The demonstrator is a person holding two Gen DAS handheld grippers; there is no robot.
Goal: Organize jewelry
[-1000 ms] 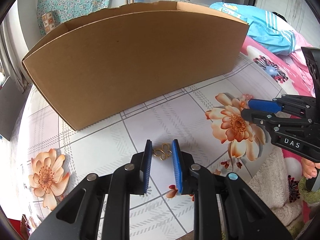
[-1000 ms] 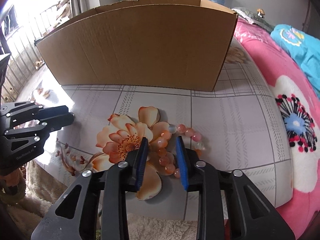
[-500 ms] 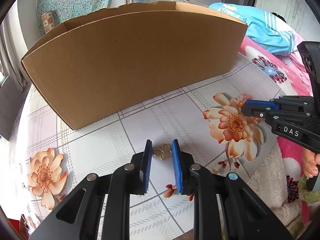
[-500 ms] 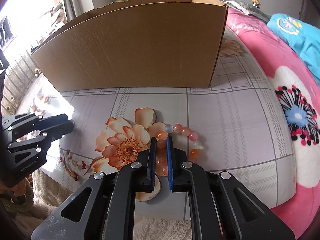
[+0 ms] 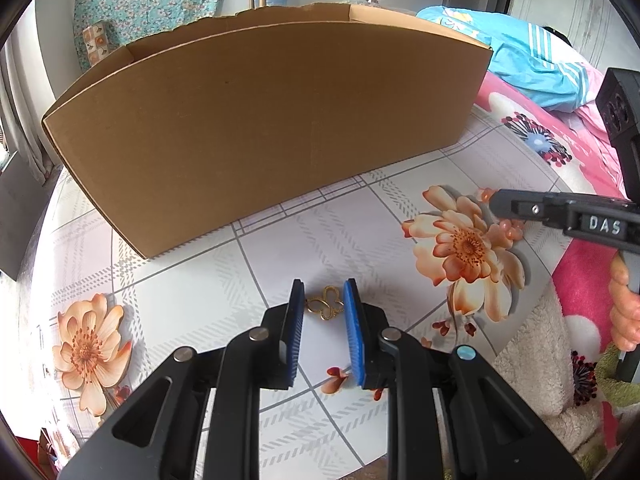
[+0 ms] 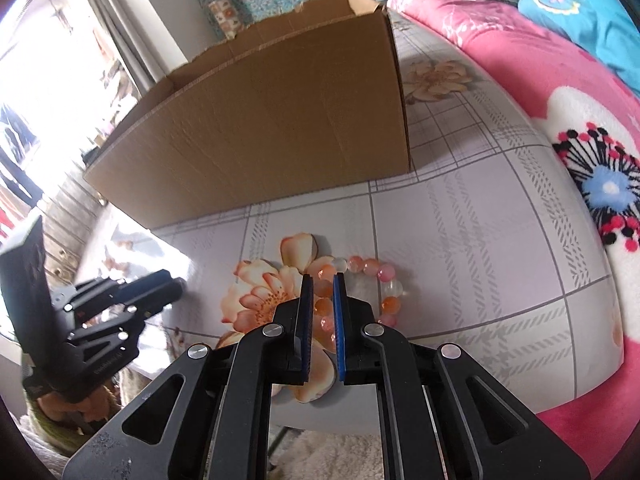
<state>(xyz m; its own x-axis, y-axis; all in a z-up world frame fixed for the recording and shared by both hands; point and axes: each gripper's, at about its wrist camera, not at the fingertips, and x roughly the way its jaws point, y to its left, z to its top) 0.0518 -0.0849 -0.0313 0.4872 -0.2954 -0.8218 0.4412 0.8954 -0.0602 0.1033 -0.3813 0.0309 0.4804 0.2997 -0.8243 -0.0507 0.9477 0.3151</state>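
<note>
Gripping the bead bracelet (image 6: 362, 280), the right tool (image 6: 320, 280); left tool (image 5: 324, 286) clamps the gold brooch (image 5: 326, 303).

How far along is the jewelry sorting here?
Nothing looks stowed yet. In hand: the left tongs grip the gold butterfly piece, and the right tongs are shut on the bead bracelet; both still lie on the table. Left: carrying them to the cardboard box, probably.

Floral tablecloth (image 5: 208, 292): cardboard box (image 5: 260, 128), gold charm (image 5: 325, 305), bead bracelet (image 6: 372, 270).
</note>
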